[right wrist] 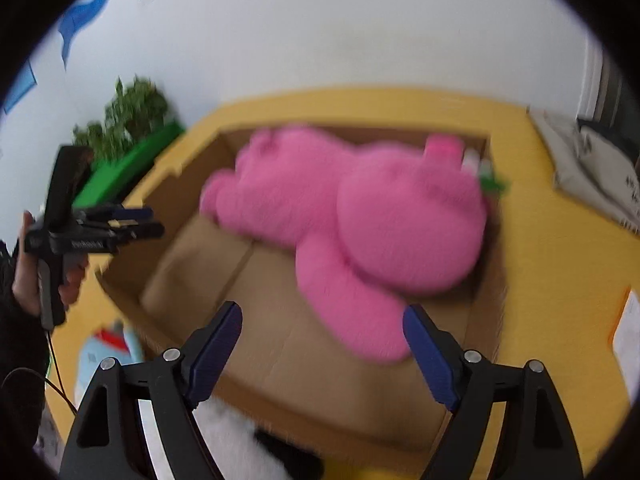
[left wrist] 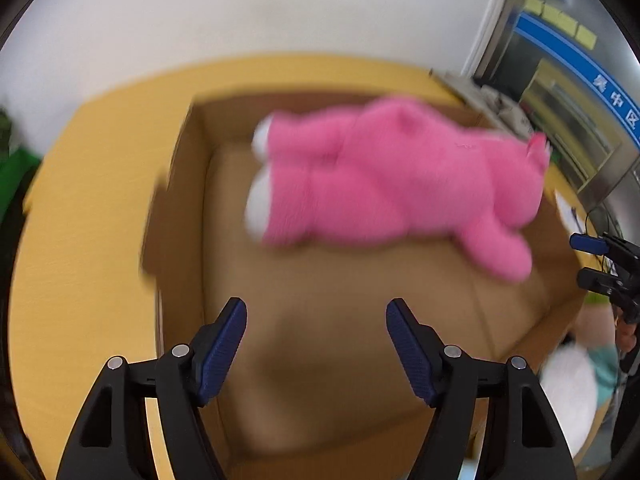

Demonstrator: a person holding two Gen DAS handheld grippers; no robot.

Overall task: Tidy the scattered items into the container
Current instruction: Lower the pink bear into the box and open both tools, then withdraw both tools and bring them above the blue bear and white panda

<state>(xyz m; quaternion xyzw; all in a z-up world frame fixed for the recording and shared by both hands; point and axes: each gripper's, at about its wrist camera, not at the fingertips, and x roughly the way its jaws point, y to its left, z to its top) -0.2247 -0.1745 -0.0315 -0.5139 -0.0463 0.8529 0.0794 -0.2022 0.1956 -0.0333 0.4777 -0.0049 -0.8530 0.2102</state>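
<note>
A big pink plush bear lies inside an open cardboard box on a yellow table; it also shows in the right wrist view, in the box. My left gripper is open and empty above the box's near side. My right gripper is open and empty above the box's near edge. Each gripper shows in the other's view, the right one at the box's right, the left one at its left. A white plush and a light blue plush lie outside the box.
The yellow table runs to a white wall. A green plant box stands at the back left. Grey bags lie at the back right. A paper lies at the right edge.
</note>
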